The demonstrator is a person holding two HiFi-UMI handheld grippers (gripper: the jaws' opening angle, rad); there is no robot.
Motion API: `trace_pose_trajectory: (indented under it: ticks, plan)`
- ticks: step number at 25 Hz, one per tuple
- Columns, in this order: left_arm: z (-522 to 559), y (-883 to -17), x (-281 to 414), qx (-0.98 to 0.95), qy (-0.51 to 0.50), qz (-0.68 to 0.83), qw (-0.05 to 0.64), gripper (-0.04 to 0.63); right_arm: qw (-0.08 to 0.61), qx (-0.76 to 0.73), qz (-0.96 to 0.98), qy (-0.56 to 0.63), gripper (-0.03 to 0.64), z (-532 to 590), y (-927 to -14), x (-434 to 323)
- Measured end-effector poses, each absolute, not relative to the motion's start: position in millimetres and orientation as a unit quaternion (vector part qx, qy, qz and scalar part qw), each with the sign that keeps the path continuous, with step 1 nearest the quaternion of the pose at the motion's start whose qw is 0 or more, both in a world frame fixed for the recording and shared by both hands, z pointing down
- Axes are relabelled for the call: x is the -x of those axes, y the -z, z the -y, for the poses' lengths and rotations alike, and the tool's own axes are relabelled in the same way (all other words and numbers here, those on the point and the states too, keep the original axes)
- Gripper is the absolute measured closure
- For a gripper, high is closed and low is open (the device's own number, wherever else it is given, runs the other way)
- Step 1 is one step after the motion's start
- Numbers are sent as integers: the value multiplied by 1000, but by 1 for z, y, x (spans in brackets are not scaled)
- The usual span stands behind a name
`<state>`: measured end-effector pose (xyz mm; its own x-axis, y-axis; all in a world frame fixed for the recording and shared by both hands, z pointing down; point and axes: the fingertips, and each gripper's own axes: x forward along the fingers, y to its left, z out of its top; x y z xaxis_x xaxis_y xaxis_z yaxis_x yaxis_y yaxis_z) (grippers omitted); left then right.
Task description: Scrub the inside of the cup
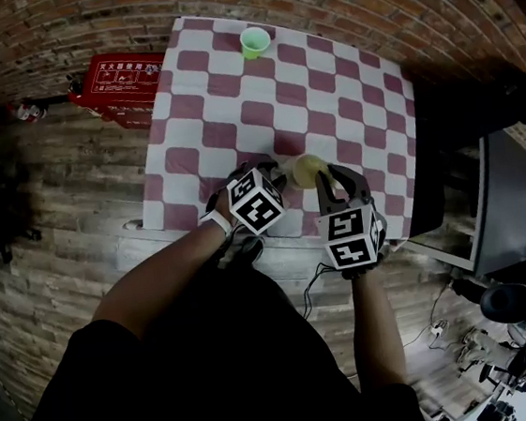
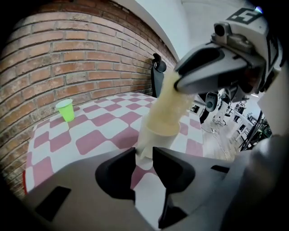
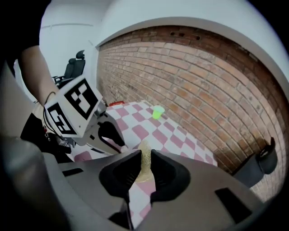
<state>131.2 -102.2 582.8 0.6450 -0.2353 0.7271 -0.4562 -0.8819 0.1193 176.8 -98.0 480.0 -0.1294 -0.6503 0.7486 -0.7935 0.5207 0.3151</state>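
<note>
A pale cup [image 1: 304,169] stands near the front edge of the checked table [image 1: 230,86], between my two grippers. My left gripper [image 1: 274,181] holds it from the left; in the left gripper view its jaws [image 2: 144,151] are shut on the cup's [image 2: 156,135] lower wall. A yellow sponge [image 2: 171,106] pokes down into the cup's mouth, held by my right gripper [image 2: 198,74]. In the right gripper view the jaws [image 3: 144,155] are shut on the sponge [image 3: 144,164], which hides the cup behind it.
A small green cup [image 1: 254,42] stands at the table's far end, also visible as the green cup [image 2: 67,109] by the brick wall [image 2: 67,58]. A red box [image 1: 121,84] lies on the wooden floor to the left. Dark furniture [image 1: 477,105] stands right of the table.
</note>
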Motion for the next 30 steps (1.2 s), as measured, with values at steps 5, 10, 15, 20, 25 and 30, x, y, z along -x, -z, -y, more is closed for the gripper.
trace_pose_trajectory:
  ticks: [5,10,15,20,25,30]
  plan:
    - [101,-583,-130,-894,-376,195,146,468,486,-466,727,-134,543,107,-550,-170]
    - [102,-579,-132,-896,-373,193,146,468,516,-474,703,-126,542,114,-560,-182]
    - [103,-578,-131,-897,-371,193,146,468,511,-494,701,-57,541,113,-503,-187]
    - [103,-579,-131,-897,-368,194,151,468,449,-578,681,-25,543,111,-424,-217]
    - [102,-580,-131,-896,-368,194,155,468,401,-560,720,-89,542,104,-420,-206]
    - [101,-577,-132,-897,-370,191,151,468,451,-468,748,-132,542,103,-493,-177]
